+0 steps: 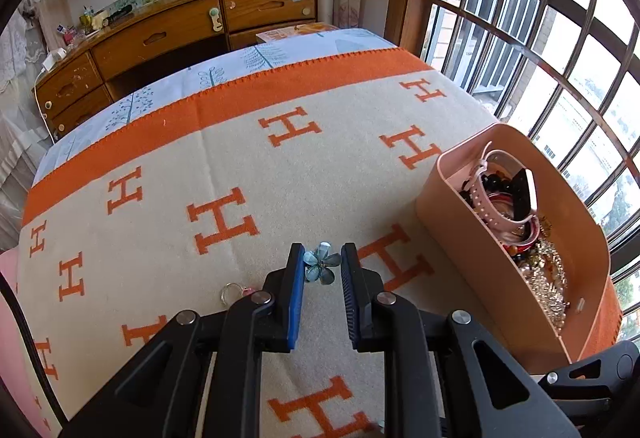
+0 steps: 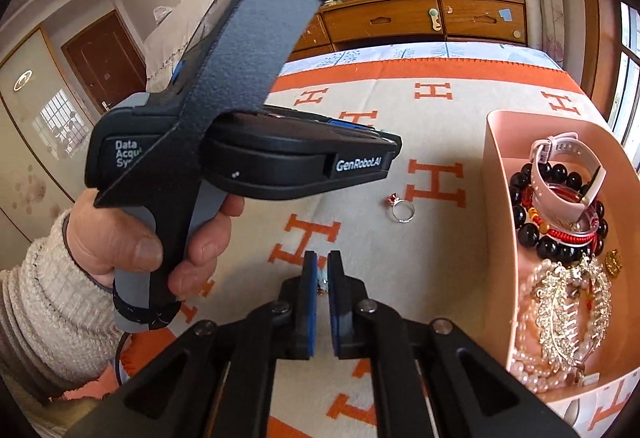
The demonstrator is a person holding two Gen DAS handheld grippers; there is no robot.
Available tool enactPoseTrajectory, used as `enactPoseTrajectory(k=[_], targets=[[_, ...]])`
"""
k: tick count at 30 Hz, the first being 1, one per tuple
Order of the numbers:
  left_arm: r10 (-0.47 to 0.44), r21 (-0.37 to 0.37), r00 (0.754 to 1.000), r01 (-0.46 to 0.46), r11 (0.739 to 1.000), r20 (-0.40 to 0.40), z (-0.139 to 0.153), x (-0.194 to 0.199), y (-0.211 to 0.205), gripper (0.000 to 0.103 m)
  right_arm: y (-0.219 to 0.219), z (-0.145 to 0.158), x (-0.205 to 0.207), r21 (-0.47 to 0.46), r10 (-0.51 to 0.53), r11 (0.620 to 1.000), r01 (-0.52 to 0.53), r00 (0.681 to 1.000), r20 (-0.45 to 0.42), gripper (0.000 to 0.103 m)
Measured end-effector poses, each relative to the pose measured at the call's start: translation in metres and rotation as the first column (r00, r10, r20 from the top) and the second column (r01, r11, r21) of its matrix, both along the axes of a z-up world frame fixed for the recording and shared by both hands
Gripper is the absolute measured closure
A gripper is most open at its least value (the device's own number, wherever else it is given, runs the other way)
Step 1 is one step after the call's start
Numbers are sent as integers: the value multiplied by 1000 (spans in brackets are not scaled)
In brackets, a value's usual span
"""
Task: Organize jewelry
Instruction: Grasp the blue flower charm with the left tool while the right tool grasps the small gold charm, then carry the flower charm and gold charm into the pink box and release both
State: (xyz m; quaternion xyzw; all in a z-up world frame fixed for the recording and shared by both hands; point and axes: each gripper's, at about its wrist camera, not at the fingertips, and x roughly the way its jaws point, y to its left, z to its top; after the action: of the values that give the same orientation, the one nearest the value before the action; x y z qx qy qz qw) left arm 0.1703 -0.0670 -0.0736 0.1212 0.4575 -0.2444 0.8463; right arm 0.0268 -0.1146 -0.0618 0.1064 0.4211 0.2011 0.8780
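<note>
My left gripper [image 1: 322, 265] is shut on a blue flower-shaped piece of jewelry [image 1: 320, 263], held between its fingertips above the blanket. A silver ring with a red stone [image 2: 400, 208] lies on the blanket; in the left wrist view the ring [image 1: 231, 293] shows just left of the left finger. My right gripper [image 2: 322, 270] is nearly closed on a small metallic item [image 2: 322, 283] that I cannot identify. The pink tray [image 1: 448, 206] [image 2: 496, 174] on the right holds a pink watch [image 2: 560, 174], black bead bracelets [image 2: 524, 214], pearls and a gold leaf brooch [image 2: 568, 314].
The bed carries a beige blanket with orange H marks [image 1: 224, 218]. A wooden desk with drawers [image 1: 168, 34] stands beyond the bed. A barred window [image 1: 560, 58] lies to the right. The person's hand holding the left gripper body [image 2: 248, 142] fills the left of the right wrist view.
</note>
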Motion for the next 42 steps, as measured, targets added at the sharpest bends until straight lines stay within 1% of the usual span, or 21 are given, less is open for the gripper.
enactPoseTrajectory(k=[6,9,12,13,15,16,17,22,24,30,35,39,42], targets=[[1,-32,998,1,999,56,32,-21,4,87,-14,11,-10,35,-24,999,22,998,54,98],[19,-53,997,-15,998,78,46,-28,8,87,-18,11,-12,48,-23,999,21,998,55,98],[40,-88,996,-33,996,79,56,-35,16,87,-14,10,-12,42,10,999,-11,1000,28,97],[48,-95,996,-40,995,81,59,-38,19,87,-13,8,-11,49,27,998,-28,999,16,94],[65,-105,995,-56,993,80,61,-41,24,87,-11,5,-6,60,42,997,-41,999,-5,83],[74,-110,994,-65,992,78,62,-42,27,87,-9,3,-5,56,42,998,-41,999,-17,76],[82,-114,994,-72,991,77,63,-44,31,87,-7,1,-4,53,43,998,-41,999,-27,75],[116,-138,992,-106,985,60,61,-47,49,87,2,-6,-4,63,56,997,-52,996,-69,75],[123,-146,991,-114,983,55,60,-47,54,87,9,-9,-9,48,45,998,-42,996,-79,75],[131,-172,990,-121,978,49,58,-51,67,87,22,-22,3,-9,7,1000,-8,993,-119,75],[134,-191,990,-126,974,32,53,-51,76,87,30,-24,8,-52,-25,998,20,995,-97,75],[138,-203,990,-131,970,19,49,-51,82,87,38,-23,8,-101,-33,995,26,997,-68,75],[138,-212,990,-133,968,8,47,-50,84,87,40,-23,7,-119,-31,993,24,998,-57,75]])
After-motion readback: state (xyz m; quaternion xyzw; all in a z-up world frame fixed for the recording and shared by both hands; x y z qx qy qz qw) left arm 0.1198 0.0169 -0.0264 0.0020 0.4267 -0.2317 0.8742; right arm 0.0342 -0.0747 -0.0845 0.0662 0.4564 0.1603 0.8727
